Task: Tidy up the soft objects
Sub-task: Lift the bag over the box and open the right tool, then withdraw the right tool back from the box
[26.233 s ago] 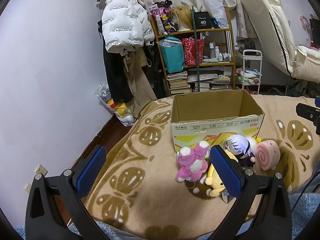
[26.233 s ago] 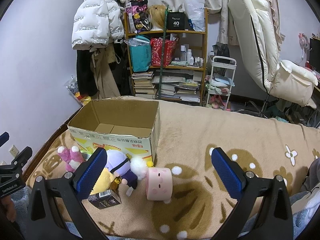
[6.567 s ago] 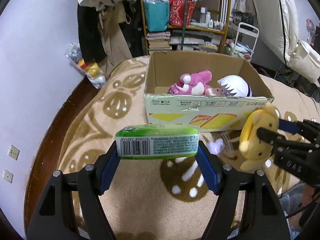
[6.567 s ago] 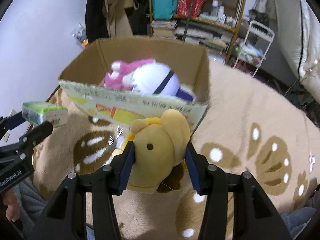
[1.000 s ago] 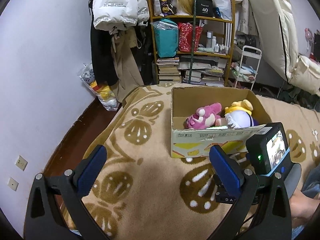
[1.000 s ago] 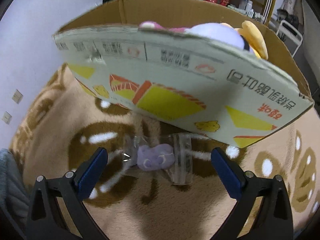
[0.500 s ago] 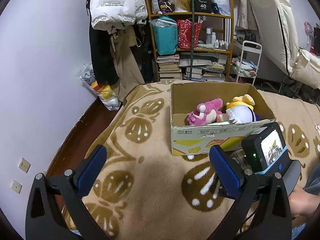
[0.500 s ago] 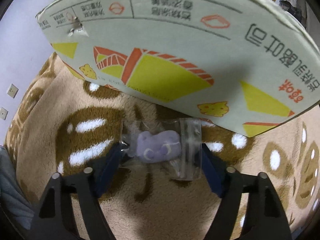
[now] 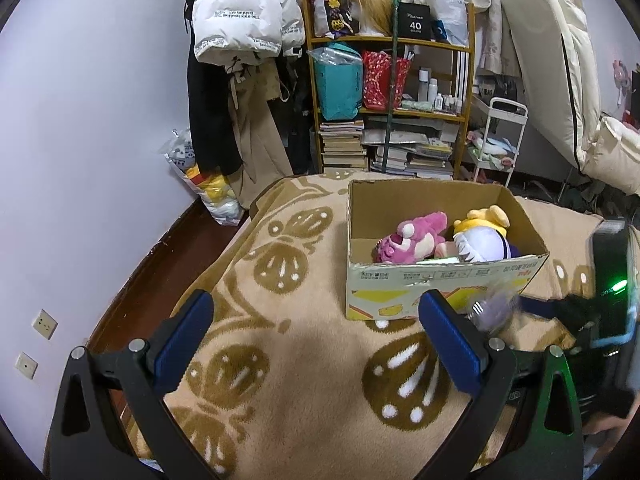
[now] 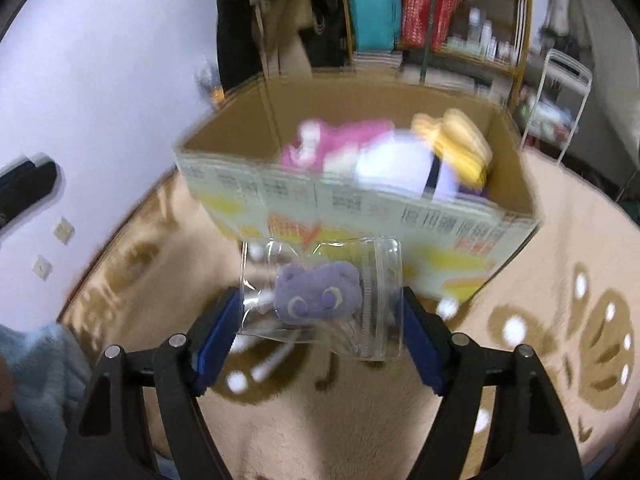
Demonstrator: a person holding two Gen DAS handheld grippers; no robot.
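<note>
My right gripper (image 10: 320,324) is shut on a clear plastic bag with a small purple plush (image 10: 318,294) inside, held above the blanket in front of the cardboard box (image 10: 360,204). The bagged plush also shows blurred in the left wrist view (image 9: 494,310). The box (image 9: 440,276) holds a pink plush (image 9: 412,236), a white-and-purple plush (image 9: 484,246) and a yellow plush (image 9: 486,216). My left gripper (image 9: 320,332) is open and empty, to the left of the box front.
A tan patterned blanket (image 9: 280,360) covers the bed. A shelf (image 9: 388,100) with books and bags and hanging coats (image 9: 236,80) stand behind the box. A white cart (image 9: 500,136) and a padded chair (image 9: 560,80) are at the right.
My right gripper closed on the bagged purple plush and lifted it off the blanket, backing away so the box interior shows. The left gripper stayed open and shifted slightly.
</note>
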